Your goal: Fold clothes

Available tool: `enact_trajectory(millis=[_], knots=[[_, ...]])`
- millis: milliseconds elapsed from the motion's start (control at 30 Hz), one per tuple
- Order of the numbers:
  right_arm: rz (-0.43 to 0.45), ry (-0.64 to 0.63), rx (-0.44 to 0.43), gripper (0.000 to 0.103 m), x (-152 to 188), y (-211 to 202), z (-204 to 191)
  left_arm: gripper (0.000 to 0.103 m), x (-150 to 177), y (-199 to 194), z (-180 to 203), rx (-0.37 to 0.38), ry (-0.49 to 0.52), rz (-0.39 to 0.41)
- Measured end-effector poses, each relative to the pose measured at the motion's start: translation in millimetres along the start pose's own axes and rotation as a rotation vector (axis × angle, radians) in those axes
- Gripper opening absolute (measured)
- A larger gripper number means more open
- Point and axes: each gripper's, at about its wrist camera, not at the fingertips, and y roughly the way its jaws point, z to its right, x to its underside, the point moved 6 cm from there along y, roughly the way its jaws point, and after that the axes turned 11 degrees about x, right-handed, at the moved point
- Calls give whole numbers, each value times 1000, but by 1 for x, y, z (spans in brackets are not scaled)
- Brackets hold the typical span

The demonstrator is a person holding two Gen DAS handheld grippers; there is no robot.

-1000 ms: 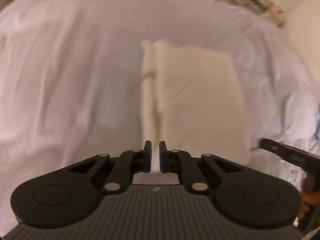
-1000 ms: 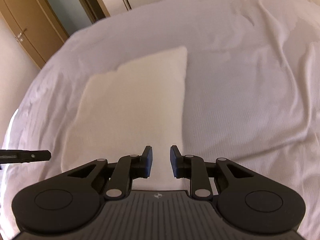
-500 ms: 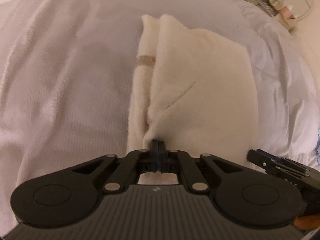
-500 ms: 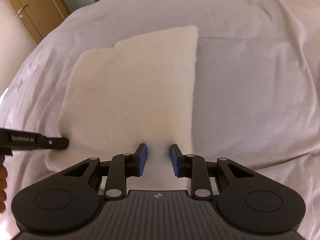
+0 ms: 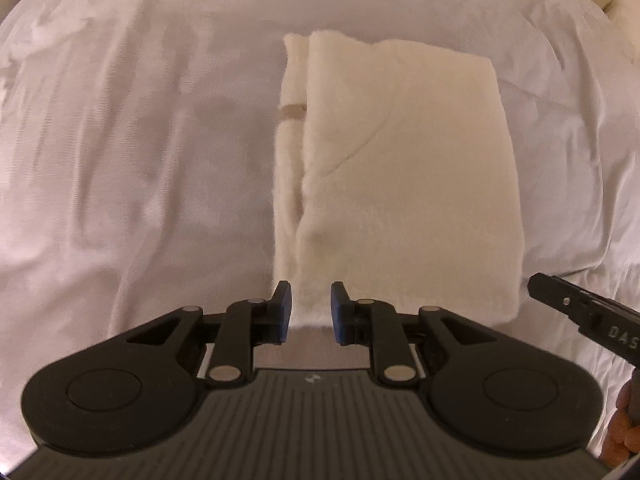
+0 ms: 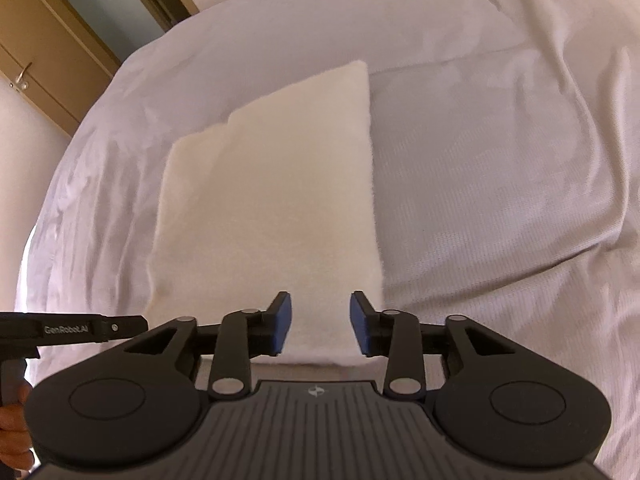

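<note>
Your left hand-held gripper point(image 5: 308, 312) has its jaws spread apart with nothing between them; the blue pads point(image 5: 285, 312) sit just above the near edge of the folded cream fleece garment point(image 5: 400, 184), at its left side where the layered fold edges meet. Whether the pads touch the fabric cannot be told. Your right hand-held gripper point(image 6: 320, 324) is spread wider, also holding nothing, its pads hanging over the near right corner of the same garment point(image 6: 272, 208).

The garment lies flat on the bed's white sheet point(image 5: 140, 140), folded into a rough rectangle, with a narrower layer showing along its left edge and a small tan label point(image 5: 292, 112) on that layer. The sheet around it is wrinkled, more so to the right.

In the left wrist view your other gripper's black body shows at the right edge. A wooden door point(image 6: 40, 60) stands beyond the bed in the right wrist view. Nothing lies between either gripper and the garment.
</note>
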Motion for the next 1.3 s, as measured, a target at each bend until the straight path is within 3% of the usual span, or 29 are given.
enact_trajectory(millis=[467, 600, 833, 1100, 1200, 1233, 1300], knots=[[-20, 18, 6, 45, 1, 2, 8, 22, 3, -3, 7, 5, 11, -8], [-29, 36, 10, 45, -7, 12, 18, 32, -10, -1, 6, 54, 10, 24], [-5, 63, 15, 45, -58, 40, 44, 37, -74, 14, -6, 124, -3, 101], [9, 56, 21, 44, -112, 84, 53, 39, -158, 63, -21, 122, -25, 124], [12, 83, 5, 44, -121, 96, 52, 29, -173, 81, -18, 147, -11, 114], [13, 92, 0, 44, -125, 100, 52, 9, -175, 83, -14, 161, 8, 119], [14, 110, -11, 44, -131, 108, 51, 6, -177, 82, -10, 188, 45, 153]])
